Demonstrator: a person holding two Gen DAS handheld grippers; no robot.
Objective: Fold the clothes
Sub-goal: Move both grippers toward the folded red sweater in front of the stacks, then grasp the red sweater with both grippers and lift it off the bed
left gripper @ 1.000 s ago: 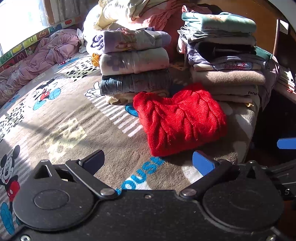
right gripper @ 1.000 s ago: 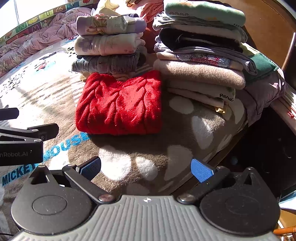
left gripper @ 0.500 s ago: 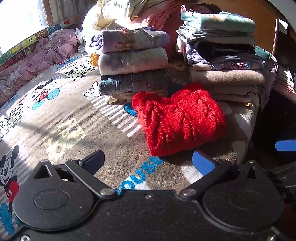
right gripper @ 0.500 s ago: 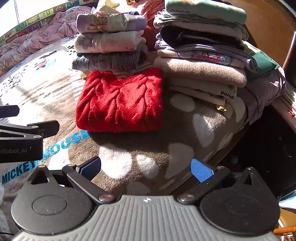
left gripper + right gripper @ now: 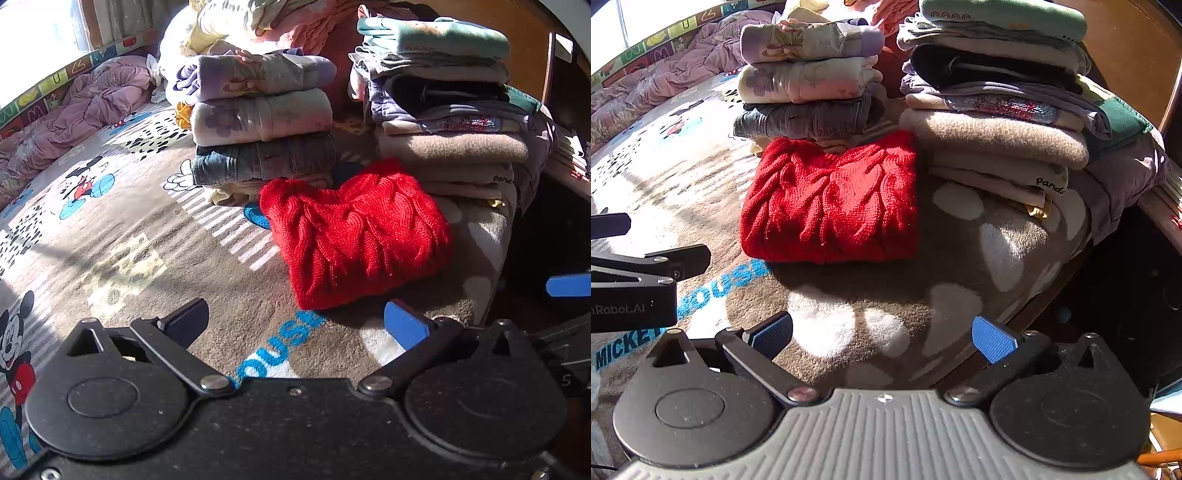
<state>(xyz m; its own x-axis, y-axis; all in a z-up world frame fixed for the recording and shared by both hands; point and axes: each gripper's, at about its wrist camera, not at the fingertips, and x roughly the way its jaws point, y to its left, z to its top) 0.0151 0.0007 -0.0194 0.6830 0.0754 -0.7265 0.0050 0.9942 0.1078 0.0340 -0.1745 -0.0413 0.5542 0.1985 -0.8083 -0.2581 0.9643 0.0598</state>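
Note:
A folded red cable-knit sweater (image 5: 354, 236) lies on the Mickey Mouse blanket (image 5: 110, 258), in front of two stacks of folded clothes; it also shows in the right wrist view (image 5: 831, 203). My left gripper (image 5: 295, 321) is open and empty, a short way in front of the sweater. My right gripper (image 5: 882, 334) is open and empty, also short of the sweater, over the blanket (image 5: 849, 306) near the bed's right edge. The left gripper's body shows at the left of the right wrist view (image 5: 635, 280).
A left stack (image 5: 258, 122) topped by lilac tops and a taller right stack (image 5: 443, 110) stand behind the sweater. A crumpled pink garment (image 5: 55, 122) lies at the far left. The bed edge (image 5: 1052, 288) drops off at the right.
Both grippers have drifted very slightly; the sweater and stacks stay where they were. Both stay open.

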